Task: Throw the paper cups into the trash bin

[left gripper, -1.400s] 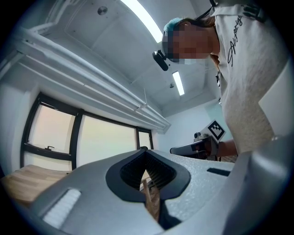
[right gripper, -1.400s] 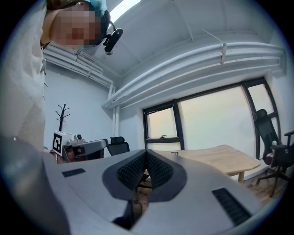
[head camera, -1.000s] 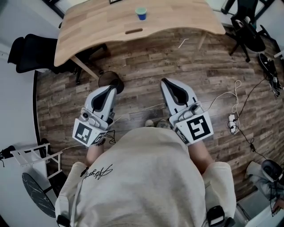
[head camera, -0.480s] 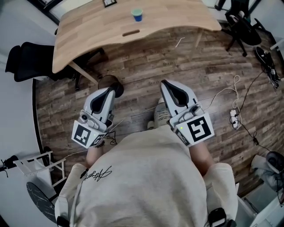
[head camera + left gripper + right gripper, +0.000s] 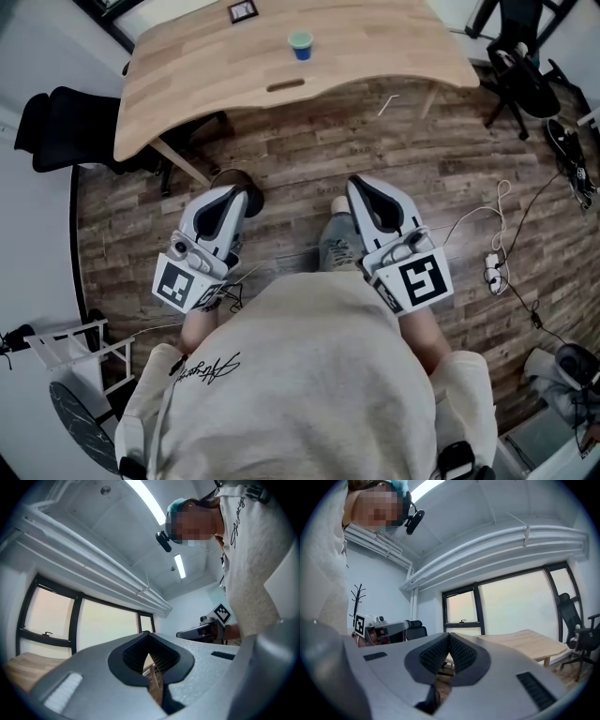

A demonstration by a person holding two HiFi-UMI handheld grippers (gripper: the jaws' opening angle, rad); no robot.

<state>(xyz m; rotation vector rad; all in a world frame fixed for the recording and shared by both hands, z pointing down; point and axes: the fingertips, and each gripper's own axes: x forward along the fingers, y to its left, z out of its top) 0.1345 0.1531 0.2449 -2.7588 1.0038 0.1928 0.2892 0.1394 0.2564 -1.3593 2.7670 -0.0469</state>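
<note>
- Left tool (image 5: 232, 194) and right tool (image 5: 364, 186) are side by side at waist level, lower centre of the head view. Both aim up-frame at the desk (image 5: 206, 66). My reading: carried idle on the approach, with nothing in reach to grip yet.
- Each tool's own view shows its jaws pressed together with nothing between them.
- Paper cup (image 5: 300, 44) stands upright on the desk, upper centre of the frame. It is well apart from both tools, on bare wood just beyond a slot (image 5: 285, 85) near the desk's edge.
- Cup look: small, blue wall, pale green top. Lid or rim, too small to tell. Only one cup in sight.
- Dark round thing (image 5: 234, 176) on the floor (image 5: 300, 141), just above the left tool's tip. Maybe the bin; cannot tell.
</note>
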